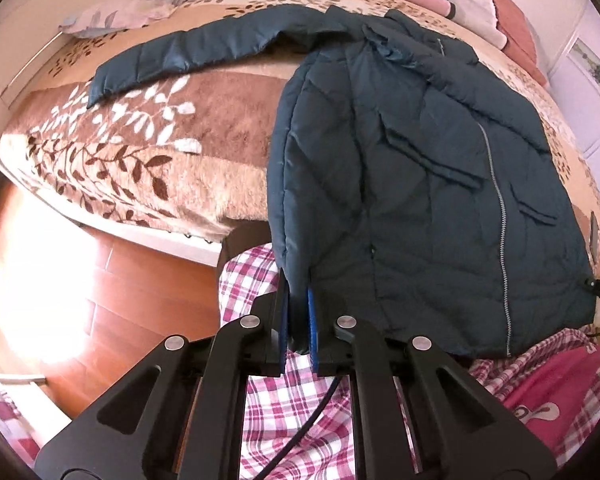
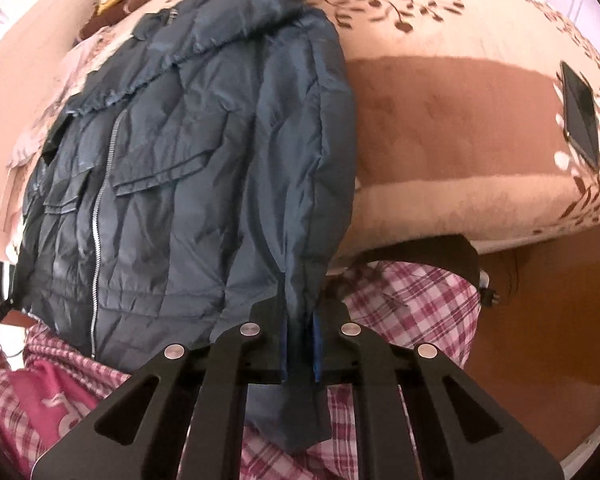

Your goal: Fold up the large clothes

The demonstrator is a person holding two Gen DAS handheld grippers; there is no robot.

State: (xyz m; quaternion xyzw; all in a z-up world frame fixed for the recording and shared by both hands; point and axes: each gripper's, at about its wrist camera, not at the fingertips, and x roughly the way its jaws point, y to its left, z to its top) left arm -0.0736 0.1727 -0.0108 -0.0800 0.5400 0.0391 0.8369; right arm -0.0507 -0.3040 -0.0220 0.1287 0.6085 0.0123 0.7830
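Claws (image 1: pixel 299 322) (image 2: pixel 300 344) clamped on jacket (image 1: pixel 420 184) hem.

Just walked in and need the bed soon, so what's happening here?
A person is folding a dark teal quilted puffer jacket on the floral brown-and-beige bedspread. The left gripper and right gripper each pinch a bottom corner of the jacket at the bed's near edge. One sleeve lies stretched out; a black phone rests nearby.

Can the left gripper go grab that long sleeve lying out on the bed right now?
Probably not yet. The left gripper is shut on the jacket hem, so its fingers are busy. Nothing covers the sleeve; it lies bare across the blanket.
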